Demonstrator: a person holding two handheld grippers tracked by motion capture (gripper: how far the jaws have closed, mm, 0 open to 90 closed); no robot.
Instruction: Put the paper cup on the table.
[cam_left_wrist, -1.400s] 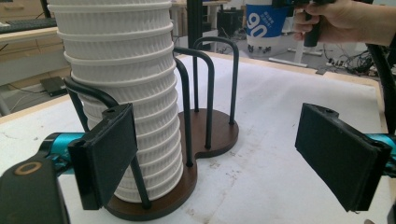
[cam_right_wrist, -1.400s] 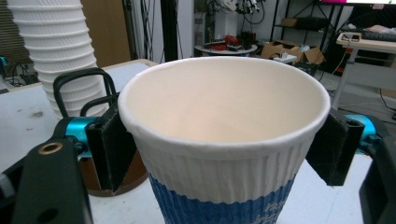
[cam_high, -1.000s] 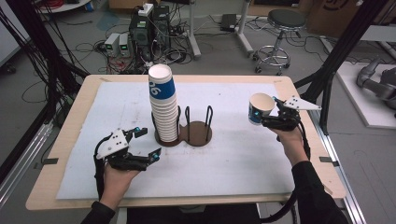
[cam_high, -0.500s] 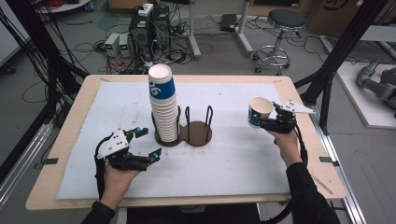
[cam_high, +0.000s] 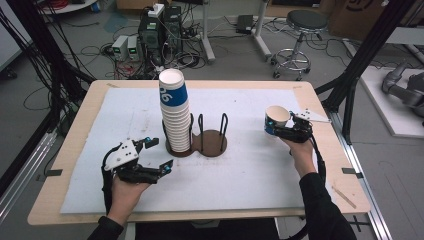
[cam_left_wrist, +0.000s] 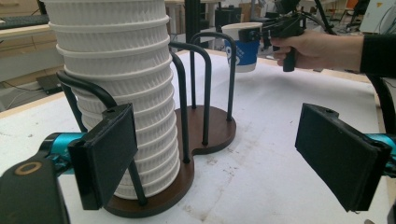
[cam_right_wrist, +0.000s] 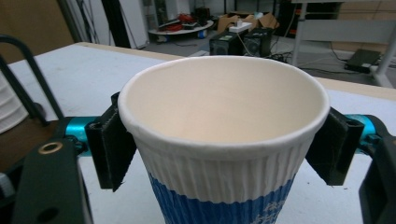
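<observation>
Cup (cam_high: 276, 119) is clamped in my right hand-held gripper (cam_high: 286, 131), jaws pinching it from both sides just under the rim, upright, held above the counter (cam_high: 320, 200) near its right edge. Blue band w/ white print, empty inside.

Left hand-held gripper (cam_high: 159, 154) sits spread, nothing btwn the jaws, near the front-left part of the counter, pointed at the cup stack (cam_high: 175, 112). Not touching it.

Progress, my read: one cup is off and in hand, not set down yet. Can't tell where it's meant to land; the free ring of the holder (cam_high: 212, 142) is empty, so that's one candidate, or the open mat (cam_high: 250, 180). Left: place this cup, then likely repeat w/ the rest of the stack.

Counts:
- loose cups: 1 (the one I hold)
- stacks: 1, in the left ring of the holder; about a dozen-plus rims visible, exact no. unclear
- holder: 1, two rings on one brown base
- grippers: 2
</observation>
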